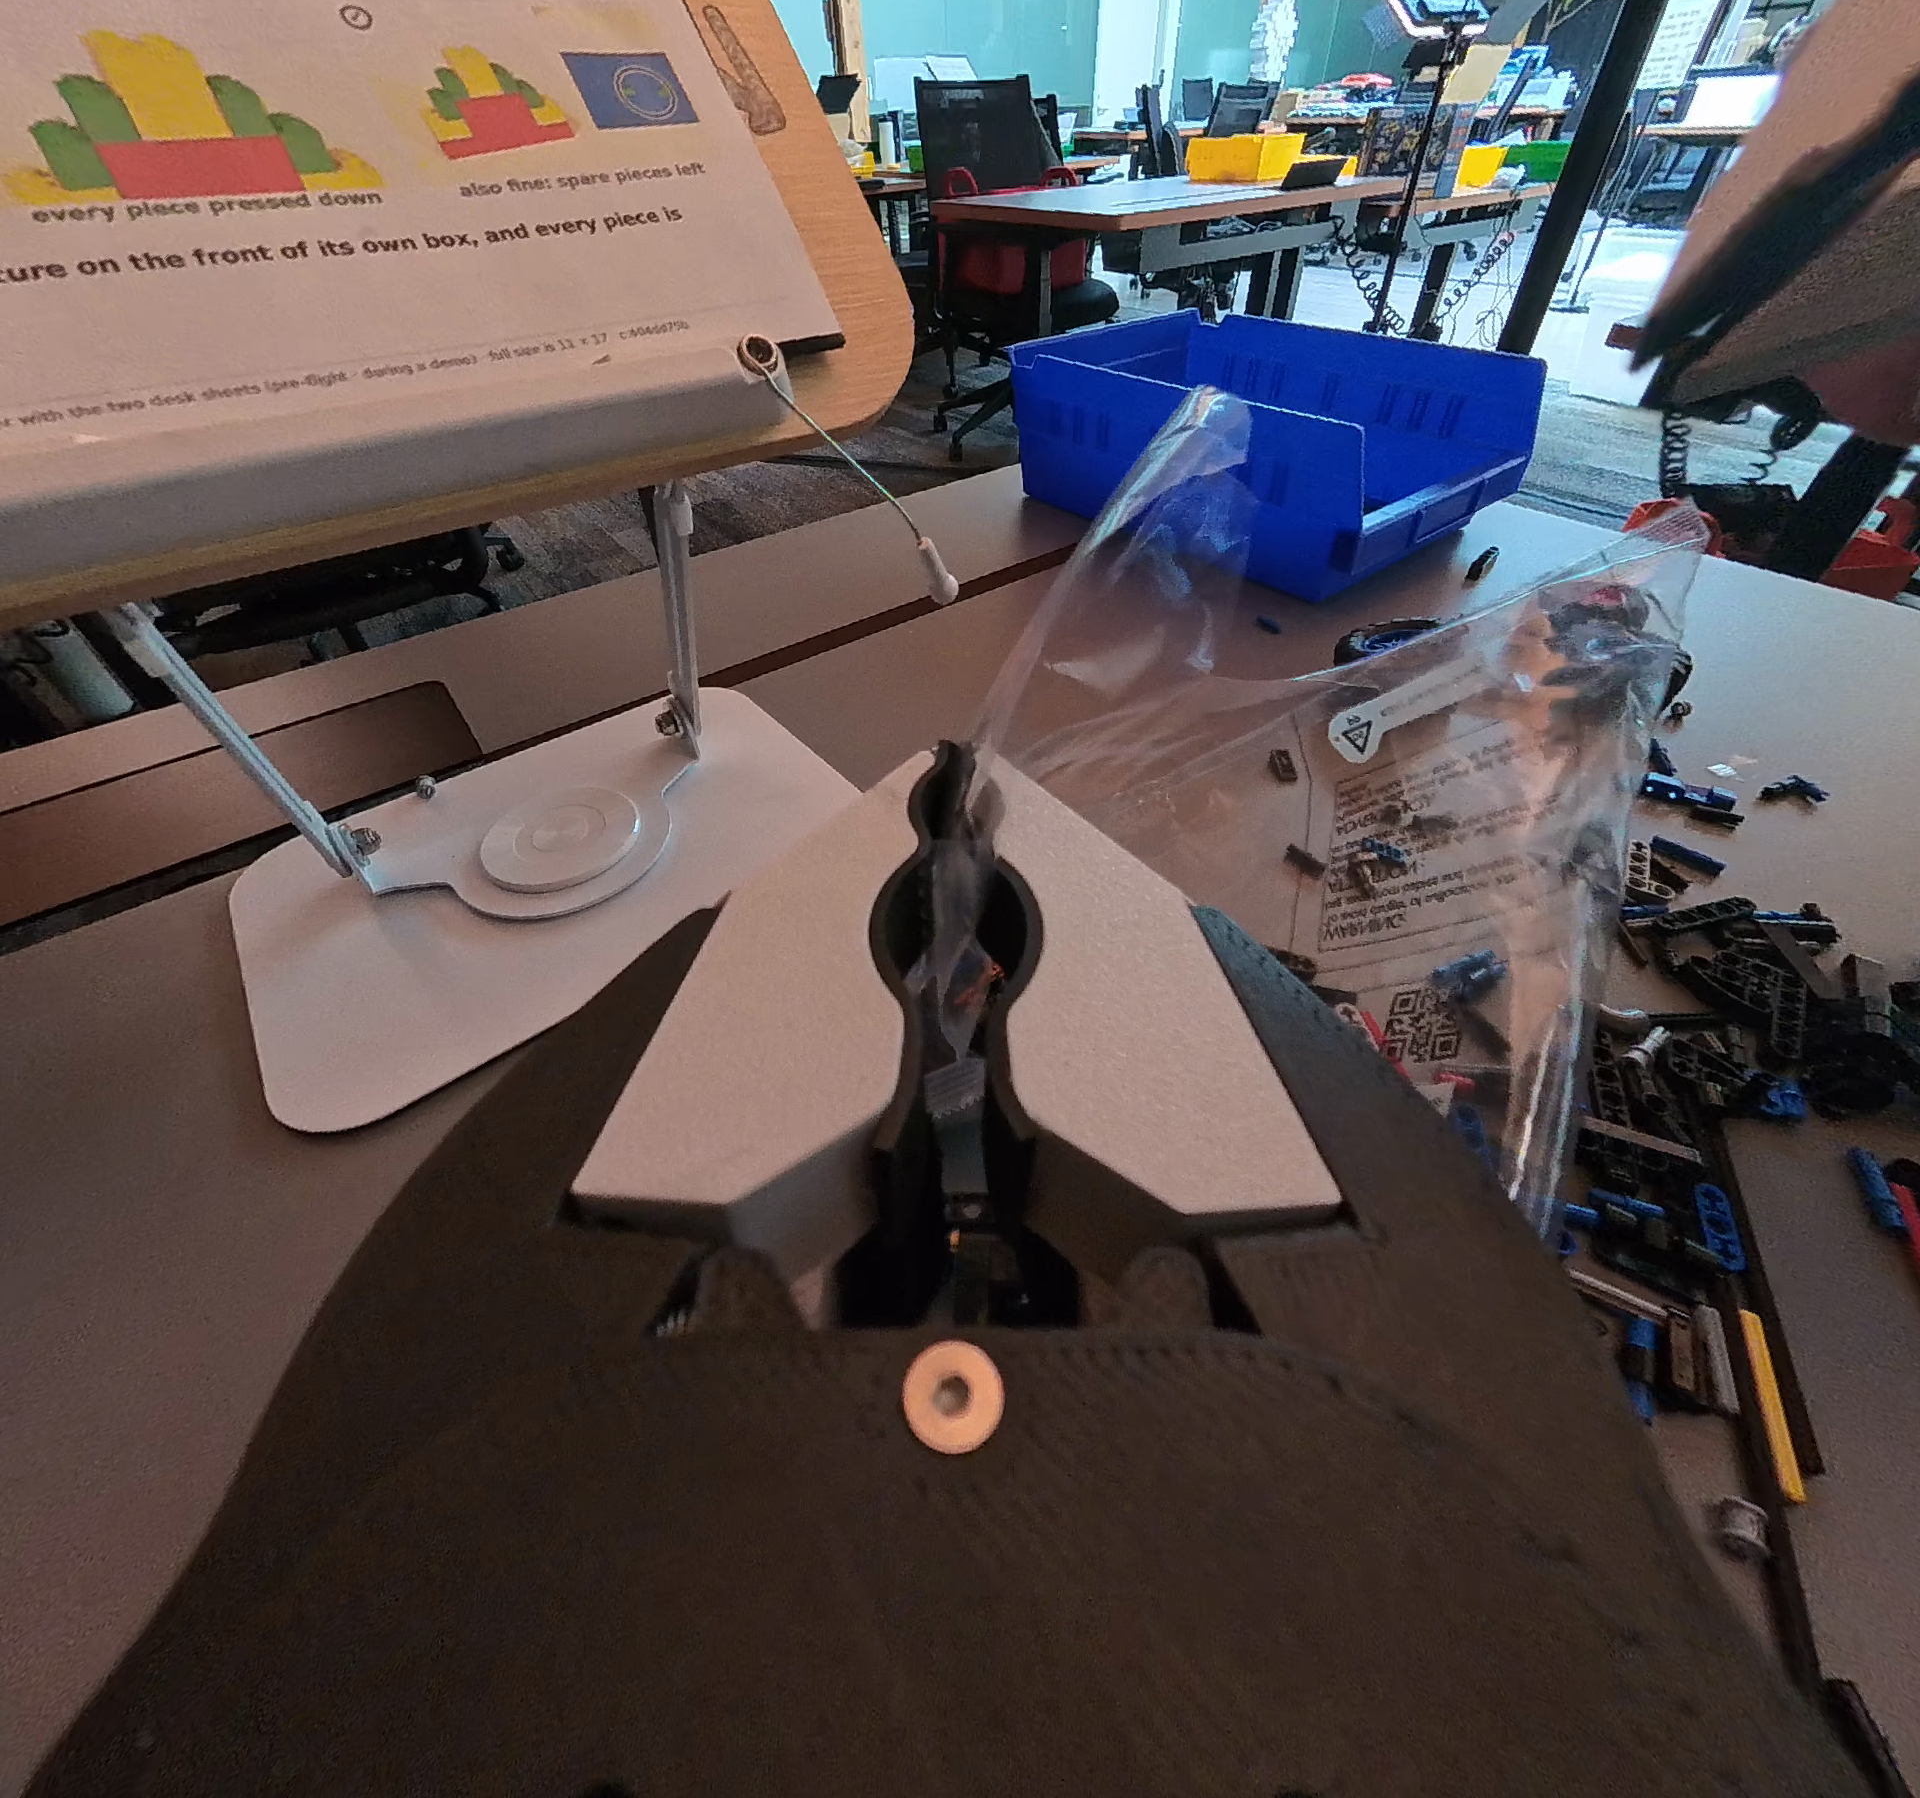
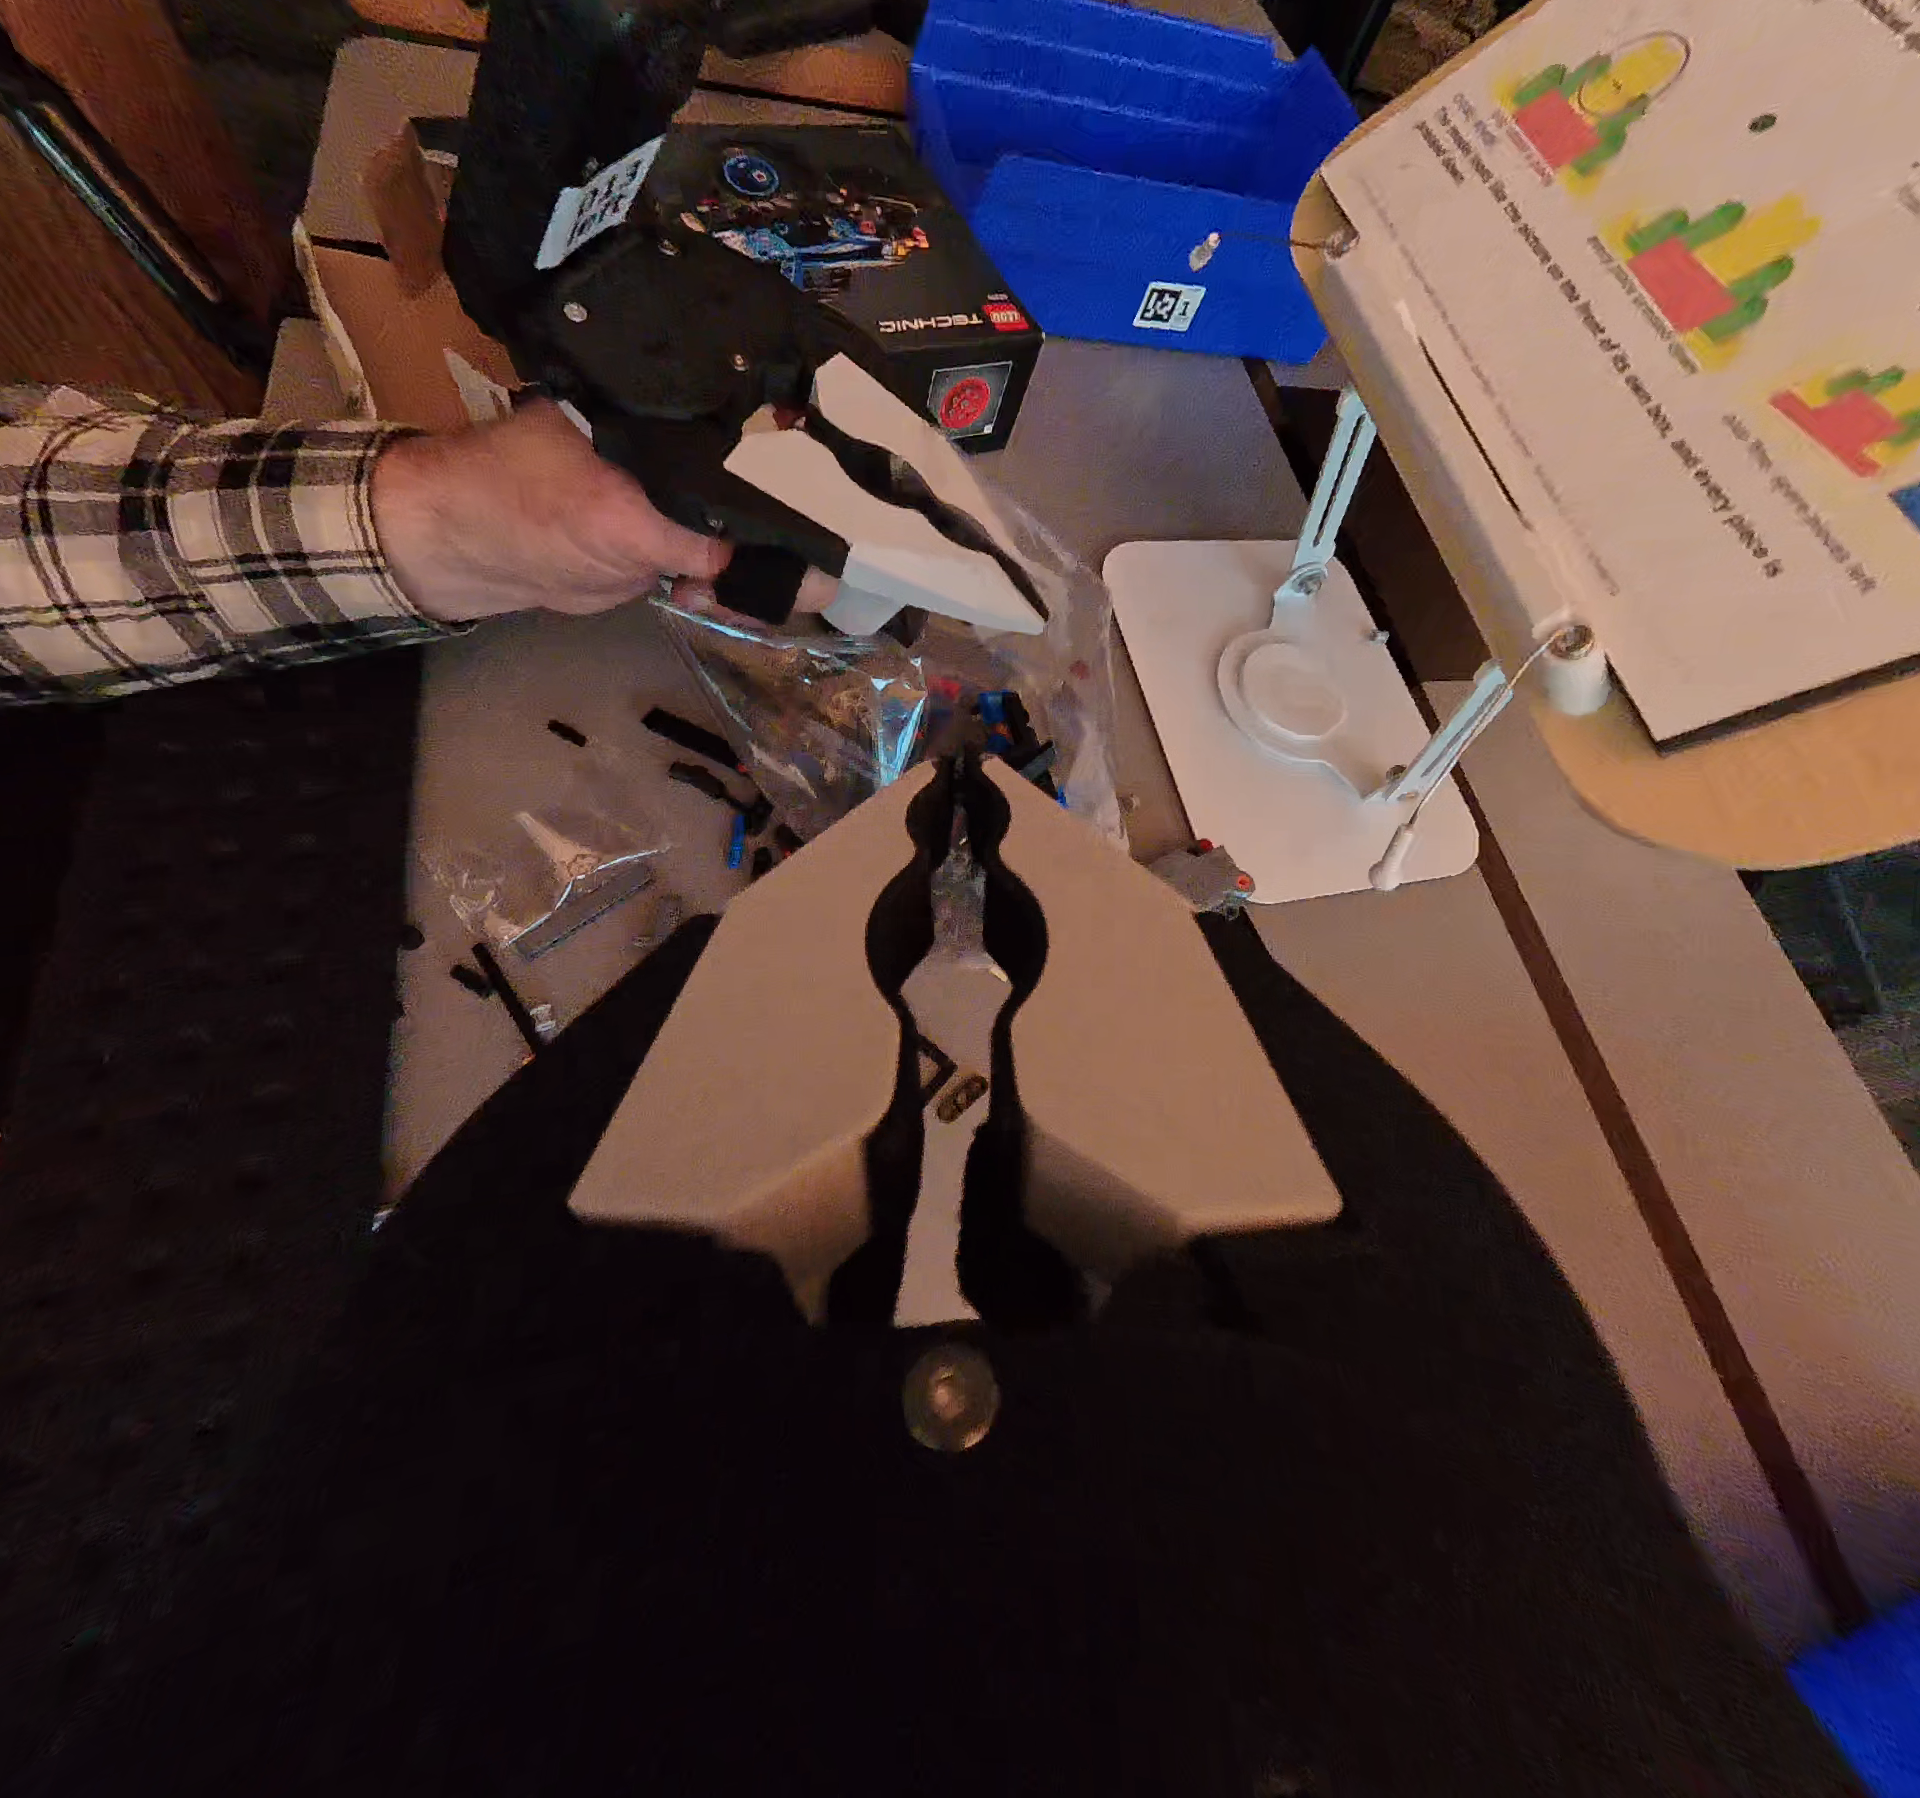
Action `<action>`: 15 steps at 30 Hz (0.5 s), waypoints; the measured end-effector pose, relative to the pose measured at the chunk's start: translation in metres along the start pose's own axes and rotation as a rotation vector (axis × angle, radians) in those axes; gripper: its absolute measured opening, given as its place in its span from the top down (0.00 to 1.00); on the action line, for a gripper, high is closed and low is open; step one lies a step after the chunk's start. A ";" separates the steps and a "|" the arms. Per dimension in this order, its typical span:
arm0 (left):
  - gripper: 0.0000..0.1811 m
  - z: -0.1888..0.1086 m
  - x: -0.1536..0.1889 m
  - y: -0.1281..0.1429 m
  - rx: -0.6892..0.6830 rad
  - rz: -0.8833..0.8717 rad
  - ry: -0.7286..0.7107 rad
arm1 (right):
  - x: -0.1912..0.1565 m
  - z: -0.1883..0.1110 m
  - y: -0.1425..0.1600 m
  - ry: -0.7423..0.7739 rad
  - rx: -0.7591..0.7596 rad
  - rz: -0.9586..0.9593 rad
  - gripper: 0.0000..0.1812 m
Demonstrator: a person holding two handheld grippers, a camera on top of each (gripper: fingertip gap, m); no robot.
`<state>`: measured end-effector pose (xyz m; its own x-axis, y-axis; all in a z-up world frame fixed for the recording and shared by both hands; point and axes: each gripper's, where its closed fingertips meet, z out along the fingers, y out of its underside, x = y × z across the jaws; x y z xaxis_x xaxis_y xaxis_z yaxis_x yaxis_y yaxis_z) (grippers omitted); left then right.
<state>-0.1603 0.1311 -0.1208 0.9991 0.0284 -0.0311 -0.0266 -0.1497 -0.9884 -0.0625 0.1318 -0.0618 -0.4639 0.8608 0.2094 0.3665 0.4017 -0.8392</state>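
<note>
Left wrist view: the left gripper (image 1: 951, 772), at frame centre, pinches a clear bag (image 1: 1382, 813) whose film stretches to the right over loose parts (image 1: 1714, 1000) on the table (image 1: 156, 1229). A blue bin (image 1: 1278, 439) sits above, a white stand (image 1: 468, 917) at left. In the right wrist view, the right gripper (image 2: 961, 782) is clamped on the same bag (image 2: 831, 699) at centre; a hand (image 2: 520, 512) at left holds the other gripper.

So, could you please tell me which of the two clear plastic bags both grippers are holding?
The large clear bag with loose pieces inside, pinched by both; the small flat bag lies untouched on the table.
</note>
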 end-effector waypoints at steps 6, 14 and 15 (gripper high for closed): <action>1.00 0.000 0.000 0.000 0.001 -0.002 0.002 | 0.012 0.014 0.008 0.033 -0.045 0.001 1.00; 1.00 0.001 0.002 0.000 -0.003 -0.001 0.012 | 0.053 -0.001 0.163 0.137 -0.317 0.295 0.91; 1.00 0.001 0.003 0.000 -0.004 0.000 0.011 | 0.048 0.002 0.182 0.115 -0.365 0.290 0.90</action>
<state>-0.1579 0.1326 -0.1207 0.9994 0.0169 -0.0298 -0.0269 -0.1535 -0.9878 -0.0197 0.2459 -0.2058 -0.2159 0.9743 0.0640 0.7363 0.2055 -0.6447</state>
